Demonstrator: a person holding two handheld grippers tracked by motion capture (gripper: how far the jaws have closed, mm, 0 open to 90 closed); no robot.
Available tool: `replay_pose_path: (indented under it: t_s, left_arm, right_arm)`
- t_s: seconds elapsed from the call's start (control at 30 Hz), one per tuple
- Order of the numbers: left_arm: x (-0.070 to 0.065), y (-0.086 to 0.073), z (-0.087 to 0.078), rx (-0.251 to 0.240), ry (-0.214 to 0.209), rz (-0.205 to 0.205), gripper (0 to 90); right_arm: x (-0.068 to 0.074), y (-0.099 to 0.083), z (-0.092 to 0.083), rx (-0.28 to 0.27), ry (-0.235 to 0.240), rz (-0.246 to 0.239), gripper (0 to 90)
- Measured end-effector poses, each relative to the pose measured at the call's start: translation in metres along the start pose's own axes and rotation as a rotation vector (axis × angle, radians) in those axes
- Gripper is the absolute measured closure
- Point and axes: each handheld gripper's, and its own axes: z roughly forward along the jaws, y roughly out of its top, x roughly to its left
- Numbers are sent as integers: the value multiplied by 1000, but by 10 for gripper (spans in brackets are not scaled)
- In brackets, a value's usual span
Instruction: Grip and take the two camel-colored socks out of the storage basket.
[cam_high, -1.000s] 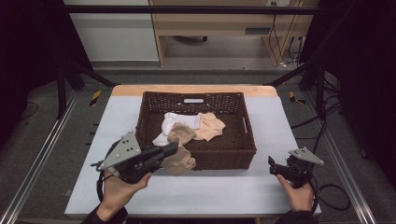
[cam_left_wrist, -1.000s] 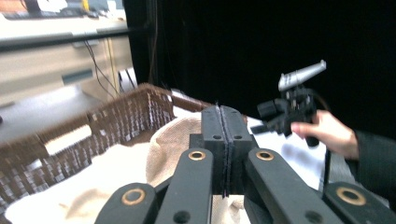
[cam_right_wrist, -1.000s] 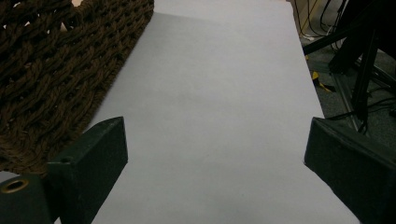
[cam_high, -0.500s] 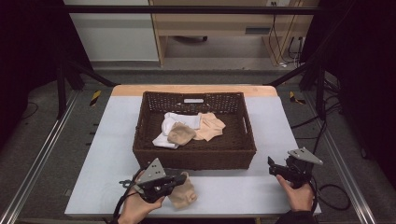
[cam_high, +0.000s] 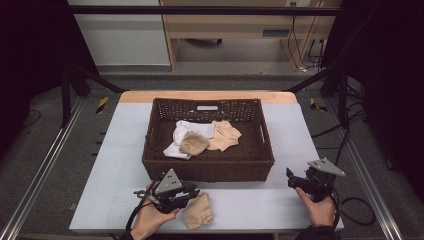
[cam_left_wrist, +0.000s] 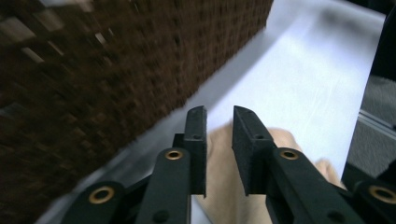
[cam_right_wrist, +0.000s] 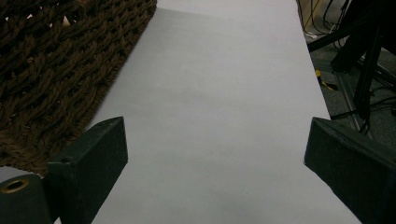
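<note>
A tan sock (cam_high: 198, 212) lies on the white table (cam_high: 120, 150) just in front of the brown wicker basket (cam_high: 210, 167). My left gripper (cam_high: 193, 193) rests low over the sock's left end. Its jaws have just been opening and now stand a little apart. In the left gripper view the sock (cam_left_wrist: 224, 186) shows through the gap of the left gripper (cam_left_wrist: 219, 114), loose under the pads. Inside the basket lie a white sock (cam_high: 187, 130), a second tan sock (cam_high: 194, 143) and a peach sock (cam_high: 225, 136). My right gripper (cam_high: 290, 178) sits at the table's front right, open wide with nothing between its fingers.
The basket's woven wall (cam_left_wrist: 93, 70) stands close on the left gripper's left, and its corner (cam_right_wrist: 46, 70) lies ahead-left of the right gripper (cam_right_wrist: 215, 140). Bare table stretches right of the basket. A wooden desk (cam_high: 240, 25) and cables (cam_high: 350, 205) lie beyond the table edges.
My left gripper came down from in front of the basket to the table's front edge with the tan sock, and its jaws have parted. The right gripper stayed put.
</note>
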Motion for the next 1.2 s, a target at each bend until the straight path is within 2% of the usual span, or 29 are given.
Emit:
replay_pose_path:
  t_s: [0.1, 0.27, 0.43, 0.53, 0.73, 0.87, 1.0, 1.13, 1.2]
  left_arm:
    - [3, 17, -18, -73, 29, 12, 708]
    - [14, 45, -36, -162, 87, 21, 668]
    - [33, 75, -36, -196, 148, 35, 607]
    - [49, 89, -30, -207, 179, 16, 584]
    - [78, 108, -12, -194, 250, 6, 525]
    - [95, 112, 5, -176, 283, -5, 506]
    - [112, 109, 25, -114, 316, -22, 526]
    - [124, 105, 41, -79, 337, -40, 543]
    - [130, 100, 50, -34, 349, -43, 547]
  right_arm:
    - [0, 0, 0, 1, -1, 2, 63]
    - [0, 0, 0, -1, -3, 4, 63]
    - [-1, 0, 0, 1, -1, 7, 63]
    - [-1, 0, 0, -3, -1, 9, 63]
    - [-2, 0, 0, -2, 0, 7, 63]
    - [-2, 1, 0, -2, 1, 10, 63]
    - [-2, 1, 1, -4, 1, 5, 63]
    - [-2, 1, 1, -2, 4, 5, 63]
    - [-1, 1, 2, -4, 3, 3, 63]
